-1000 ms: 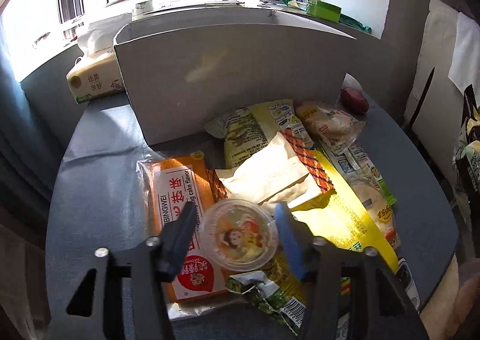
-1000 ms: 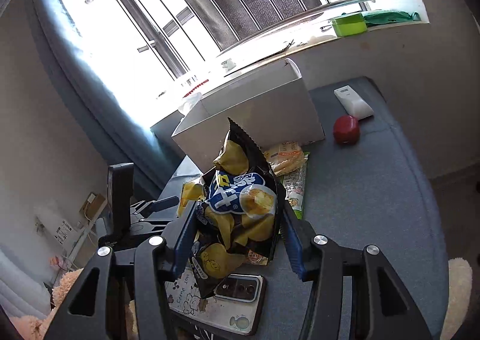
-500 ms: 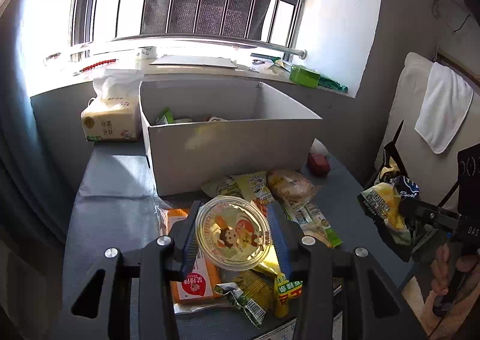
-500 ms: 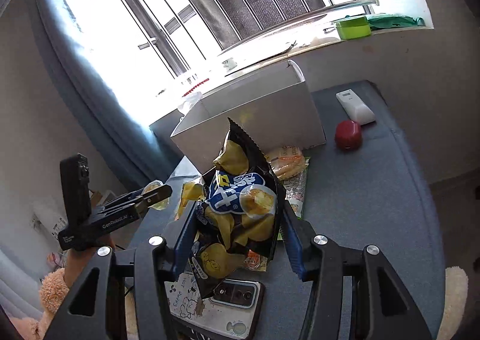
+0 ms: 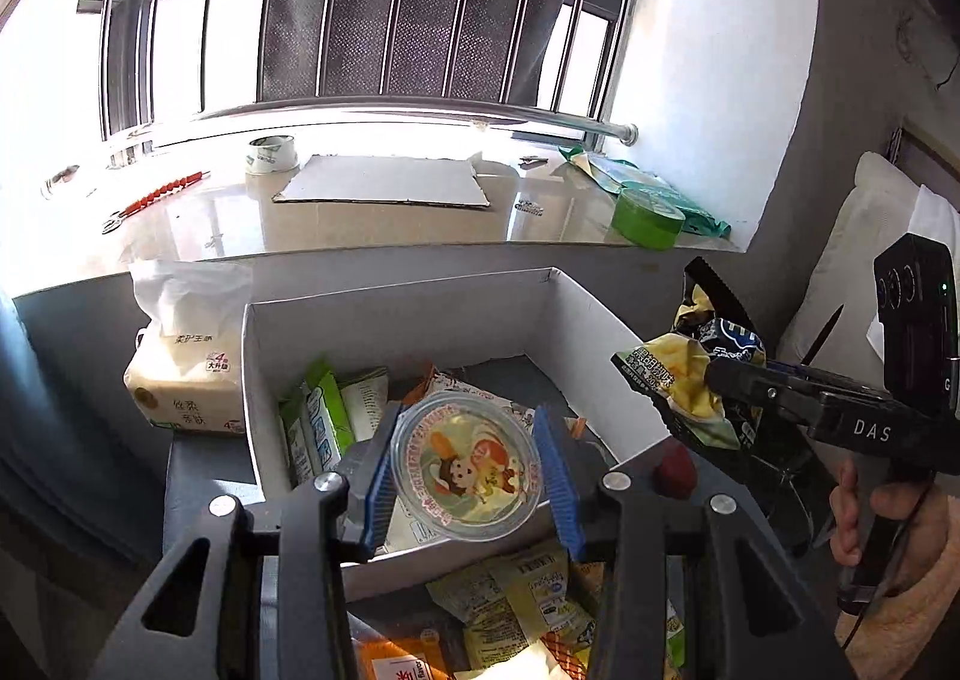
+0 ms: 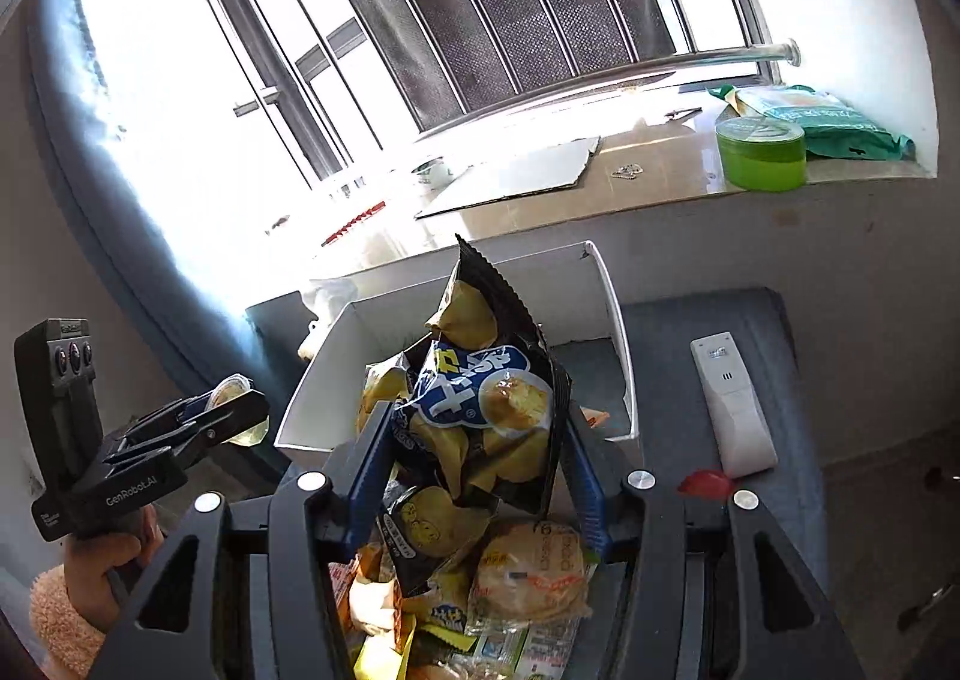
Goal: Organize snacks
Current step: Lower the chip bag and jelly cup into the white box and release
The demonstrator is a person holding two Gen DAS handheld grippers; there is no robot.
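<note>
At the centre of the left view, the left gripper (image 5: 467, 476) is clamped on a round jelly cup (image 5: 467, 475), held above the near part of the white box (image 5: 420, 314). In the right view, the right gripper (image 6: 474, 458) pinches a black-and-yellow chip bag (image 6: 480, 398) in front of the box, seemingly over the loose snacks (image 6: 528, 572) at the frame's bottom.

Ahead of the tongs, a barred window (image 5: 372, 8) blazes with daylight — a dark mesh panel (image 5: 420, 2) hangs across its middle. Below it runs a glossy sill (image 5: 372, 218), with a steel rail (image 5: 420, 110) above. A white wall (image 5: 720, 50) stands to the right — a blue curtain (image 6: 78, 188) to the left.
</note>
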